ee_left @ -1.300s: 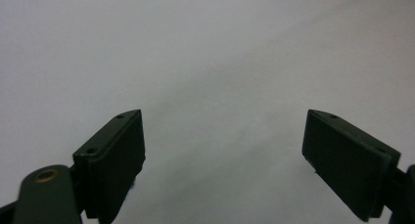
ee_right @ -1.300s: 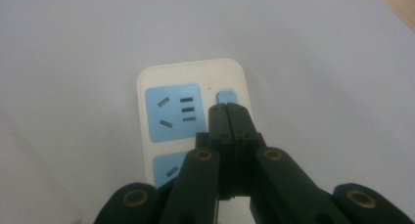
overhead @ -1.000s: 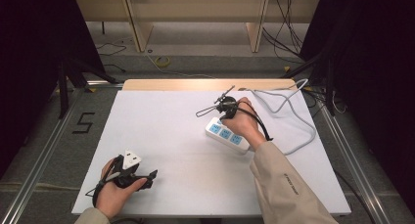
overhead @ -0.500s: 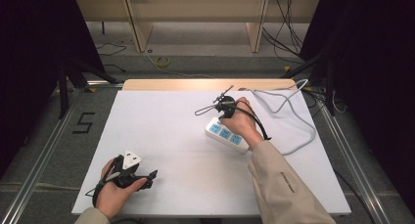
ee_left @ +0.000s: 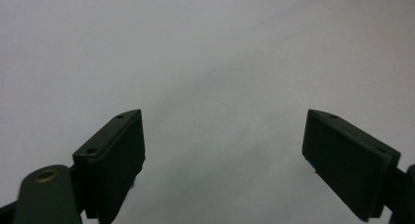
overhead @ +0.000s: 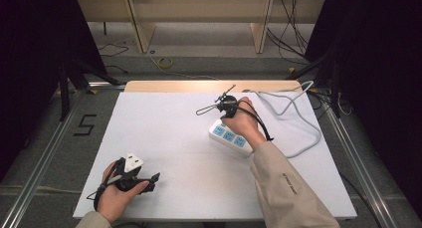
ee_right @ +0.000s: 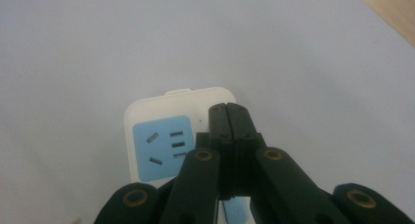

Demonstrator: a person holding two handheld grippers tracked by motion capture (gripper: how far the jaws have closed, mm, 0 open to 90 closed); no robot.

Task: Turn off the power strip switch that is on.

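Nearest, the left gripper (overhead: 133,177) rests idle on the white table sheet (overhead: 164,138), jaws spread wide and empty. Farther off, the right gripper (ee_right: 229,117), jaws pressed together, holds nothing over the white, blue-socketed power strip (ee_right: 166,136) (nothing plugged in); progress unclear.

We read one sign: black figure "5" (overhead: 85,124) marked on grey floor (overhead: 45,138) left of table, seen in high view. Small dark print on person's right sleeve (overhead: 288,180), too small for us to read. Power strip (ee_right: 166,136): no readable lettering.
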